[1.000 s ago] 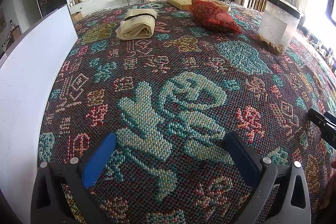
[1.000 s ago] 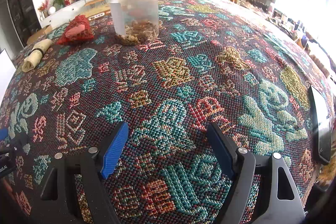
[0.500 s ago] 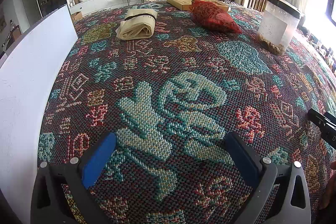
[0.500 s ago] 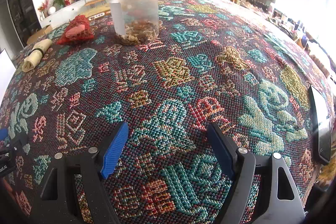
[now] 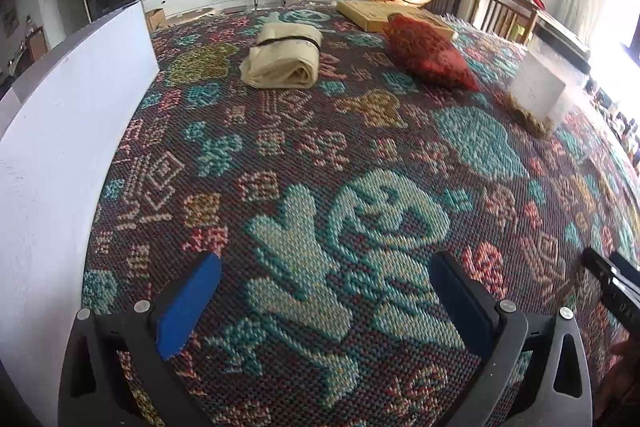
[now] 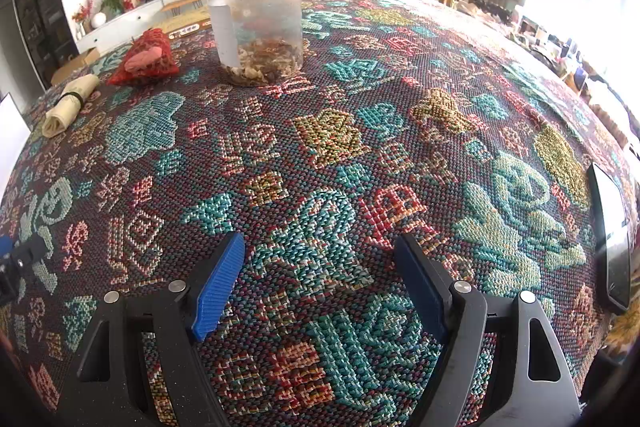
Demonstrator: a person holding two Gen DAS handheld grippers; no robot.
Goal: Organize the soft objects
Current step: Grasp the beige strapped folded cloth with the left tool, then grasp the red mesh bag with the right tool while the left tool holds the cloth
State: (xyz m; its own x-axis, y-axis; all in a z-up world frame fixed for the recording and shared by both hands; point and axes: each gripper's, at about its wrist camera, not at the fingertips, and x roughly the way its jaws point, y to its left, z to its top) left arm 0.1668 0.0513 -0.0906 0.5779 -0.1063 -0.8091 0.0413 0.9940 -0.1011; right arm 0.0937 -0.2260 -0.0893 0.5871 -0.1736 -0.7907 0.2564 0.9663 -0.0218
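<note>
Shifted a little since a moment ago: left gripper (image 5: 324, 301), now sitting slightly back and higher over the woven surface (image 5: 360, 187), with the far things blurred in its view, so apparently in motion. Jaws wide apart, nothing between the blue pads. Right gripper (image 6: 318, 283) unchanged, parked low over the same patterned cloth, jaws also spread wide and empty. Probably the very start of the job: nothing picked up yet, only the left hand beginning to travel.

Soft things all far off across the surface. Cream rolled cloth bundle (image 5: 284, 57), cinched by a dark band, lying towards the far left. Red mesh bag (image 5: 430, 55) with something pinkish inside, just to the right of the bundle and apart from it. Both well beyond either gripper's reach as placed now.

Also about: clear plastic jar (image 6: 256, 23) with black lid, upright, dried bits in the bottom, standing right of the red bag. Flat cardboard box (image 5: 372, 15) at the far edge behind the bag. Dark phone (image 6: 610, 239) lying flat at the right edge, near the right gripper. White board (image 5: 60, 131) standing along the left side of the surface.

Open cloth between the left gripper and the bundle, nothing blocking. For the right gripper, the jar close beside the bag and easy to knock on the way in.
</note>
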